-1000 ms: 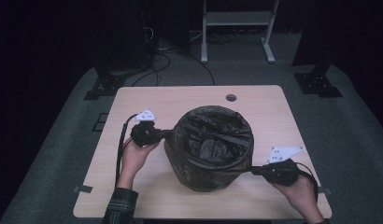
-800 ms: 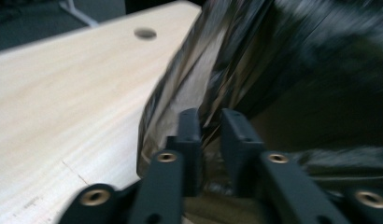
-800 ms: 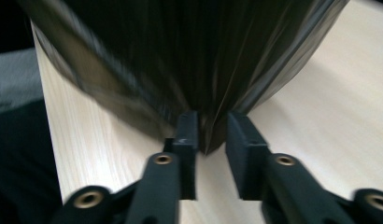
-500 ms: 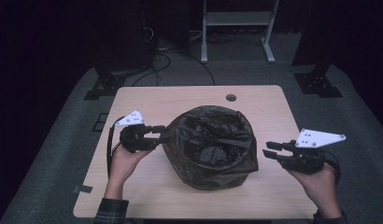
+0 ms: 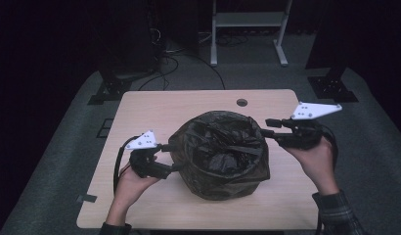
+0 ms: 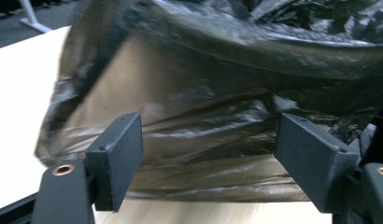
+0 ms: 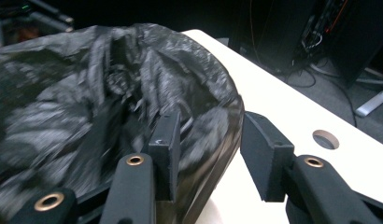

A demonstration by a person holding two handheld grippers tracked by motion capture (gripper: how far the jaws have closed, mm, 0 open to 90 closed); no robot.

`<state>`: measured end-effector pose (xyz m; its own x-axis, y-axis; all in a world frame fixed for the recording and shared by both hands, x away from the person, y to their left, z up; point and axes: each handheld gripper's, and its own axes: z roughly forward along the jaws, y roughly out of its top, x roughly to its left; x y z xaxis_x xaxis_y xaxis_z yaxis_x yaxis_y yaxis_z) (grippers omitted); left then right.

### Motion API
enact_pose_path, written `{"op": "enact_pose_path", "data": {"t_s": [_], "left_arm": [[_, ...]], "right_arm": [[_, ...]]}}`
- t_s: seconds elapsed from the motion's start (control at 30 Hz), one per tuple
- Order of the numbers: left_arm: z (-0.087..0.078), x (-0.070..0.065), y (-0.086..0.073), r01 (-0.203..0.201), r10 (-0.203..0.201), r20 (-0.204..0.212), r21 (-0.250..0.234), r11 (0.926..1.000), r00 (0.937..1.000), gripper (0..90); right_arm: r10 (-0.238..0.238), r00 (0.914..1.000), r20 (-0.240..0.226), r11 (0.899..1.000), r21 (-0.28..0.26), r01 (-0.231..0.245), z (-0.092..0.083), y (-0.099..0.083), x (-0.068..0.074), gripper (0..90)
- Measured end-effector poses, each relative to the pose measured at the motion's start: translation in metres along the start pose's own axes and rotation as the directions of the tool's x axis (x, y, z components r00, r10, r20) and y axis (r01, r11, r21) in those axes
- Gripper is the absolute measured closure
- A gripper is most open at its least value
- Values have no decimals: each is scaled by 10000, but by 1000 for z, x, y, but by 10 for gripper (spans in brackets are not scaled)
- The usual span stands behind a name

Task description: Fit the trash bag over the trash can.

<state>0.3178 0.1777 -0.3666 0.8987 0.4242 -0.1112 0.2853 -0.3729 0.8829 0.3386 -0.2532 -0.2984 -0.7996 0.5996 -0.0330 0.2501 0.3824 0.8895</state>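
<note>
High view: a wooden table [image 5: 154, 112] fills the middle of the frame, with a round bin lined with a black plastic bag [image 5: 219, 154] standing at its centre; no brand, label or writing can be read on bag, table or grippers. The left gripper [image 5: 167, 157], held in a hand [image 5: 130, 178] at lower left of the frame, points toward the bag's left side, its jaws parted and their tips right at the bag's wall; whether they touch it cannot be told from here. The right gripper [image 5: 265, 128], held in a hand [image 5: 313, 159] at the right of the frame, sits just beside the bag's upper right rim, jaws parted. A round cable hole [image 5: 241, 103] lies in the table top above the bag. Left gripper view: the two black jaws stand wide apart at the lower corners of the frame, having just been opening; the bag [image 6: 217, 102] spans the frame beyond them, and its wrinkled film lies between the pads without being pressed. No lettering readable. Right gripper view: the jaws stand at a moderate gap in the lower half of the frame, having just been opening; the bag's rim [image 7: 217, 116] sits between them, nearer the jaw on the picture's left, not clamped. The cable hole [image 7: 325, 139] shows at right on the pale table [image 7: 283, 107]. No writing legible.
</note>
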Motion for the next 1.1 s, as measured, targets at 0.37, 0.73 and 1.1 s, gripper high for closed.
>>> {"op": "enact_pose_path", "data": {"t_s": [0.37,0.73,1.1], "left_arm": [[17,-3,0,-426,415,660,144,9990,9970,286],[25,-4,-2,-1130,1042,1058,800,9904,9889,900],[35,1,-17,-1059,877,1217,1518,9827,9887,900]], "right_arm": [[493,9984,-292,9978,468,-479,38,13,-18,529],[938,9951,-311,9944,521,-921,48,10,-31,797],[974,9932,643,9950,164,-987,45,9,-41,894]]}}
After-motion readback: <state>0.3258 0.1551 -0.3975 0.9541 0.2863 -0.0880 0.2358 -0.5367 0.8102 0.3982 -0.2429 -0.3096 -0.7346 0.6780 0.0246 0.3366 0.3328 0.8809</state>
